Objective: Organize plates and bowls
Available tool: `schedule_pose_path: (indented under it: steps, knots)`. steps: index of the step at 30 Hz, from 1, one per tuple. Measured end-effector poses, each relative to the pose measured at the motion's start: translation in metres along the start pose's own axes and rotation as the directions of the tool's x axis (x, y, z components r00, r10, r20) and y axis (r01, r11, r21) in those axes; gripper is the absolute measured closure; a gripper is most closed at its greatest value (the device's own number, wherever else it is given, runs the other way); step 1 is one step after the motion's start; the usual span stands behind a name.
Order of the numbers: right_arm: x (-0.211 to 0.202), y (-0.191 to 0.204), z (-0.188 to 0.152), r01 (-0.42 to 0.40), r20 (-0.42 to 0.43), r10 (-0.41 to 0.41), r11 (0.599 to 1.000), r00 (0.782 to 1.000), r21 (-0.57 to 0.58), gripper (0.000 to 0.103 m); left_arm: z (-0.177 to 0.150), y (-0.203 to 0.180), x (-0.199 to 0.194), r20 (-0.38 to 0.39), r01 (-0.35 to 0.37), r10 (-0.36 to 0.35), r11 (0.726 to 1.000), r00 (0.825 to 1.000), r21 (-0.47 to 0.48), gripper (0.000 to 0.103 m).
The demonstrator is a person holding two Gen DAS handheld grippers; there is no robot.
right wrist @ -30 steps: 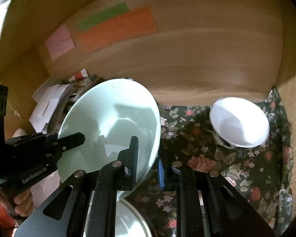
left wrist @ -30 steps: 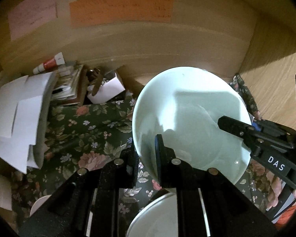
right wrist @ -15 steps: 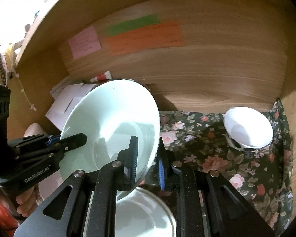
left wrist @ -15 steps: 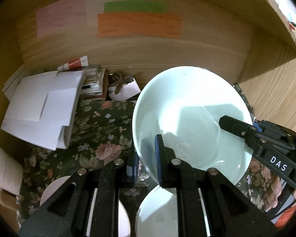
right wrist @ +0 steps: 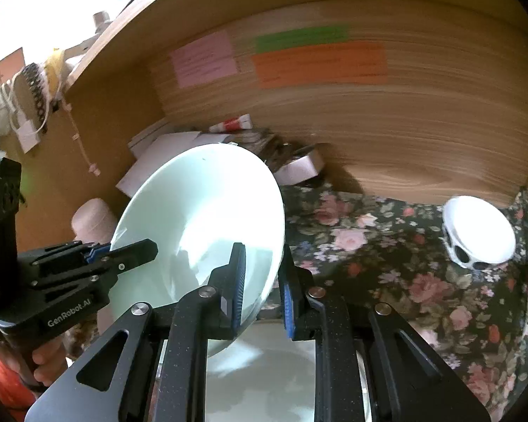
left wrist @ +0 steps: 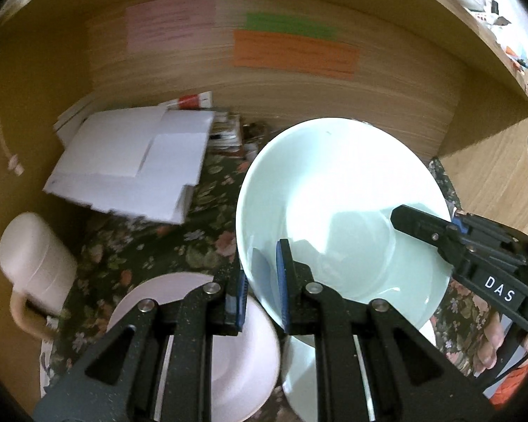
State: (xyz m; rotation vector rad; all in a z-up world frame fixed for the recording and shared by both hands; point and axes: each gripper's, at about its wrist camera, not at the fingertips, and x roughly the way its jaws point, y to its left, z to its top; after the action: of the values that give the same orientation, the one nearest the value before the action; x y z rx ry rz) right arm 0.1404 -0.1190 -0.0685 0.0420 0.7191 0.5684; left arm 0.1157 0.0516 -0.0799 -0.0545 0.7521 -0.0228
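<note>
A pale green bowl (left wrist: 338,211) is held in the air by both grippers. My left gripper (left wrist: 262,281) is shut on its left rim. My right gripper (right wrist: 262,288) is shut on its right rim; the bowl also shows in the right wrist view (right wrist: 200,232). The right gripper's fingers (left wrist: 426,228) reach in from the right in the left wrist view. Below the bowl lie a pink plate (left wrist: 228,351) and a pale green plate (left wrist: 299,379), the latter also in the right wrist view (right wrist: 264,376). A small white bowl (right wrist: 478,235) sits at the far right.
A floral cloth (right wrist: 387,239) covers the desk. A pink mug (left wrist: 35,267) stands at the left. White papers (left wrist: 133,168) and clutter lie against the wooden back wall (right wrist: 387,133) with coloured notes. A wooden side panel (left wrist: 492,176) closes the right.
Both grippers have pulled back and up with the green bowl. The pink plate, the pink mug and more of the green plate below have come into view.
</note>
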Motion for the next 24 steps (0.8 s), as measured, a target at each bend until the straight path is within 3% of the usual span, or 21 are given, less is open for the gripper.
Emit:
schedule_pose_path:
  steps: [11, 24]
  knots:
    - [0.02, 0.04, -0.01, -0.084, -0.047, 0.082, 0.995, 0.996, -0.052, 0.086, -0.029, 0.04, -0.022, -0.003, -0.072, 0.072, 0.995, 0.997, -0.07, 0.089]
    - [0.048, 0.069, -0.026, -0.134, -0.133, 0.123, 0.988, 0.983, -0.079, 0.086, -0.061, 0.075, -0.029, -0.045, -0.115, 0.11, 0.984, 0.993, -0.136, 0.089]
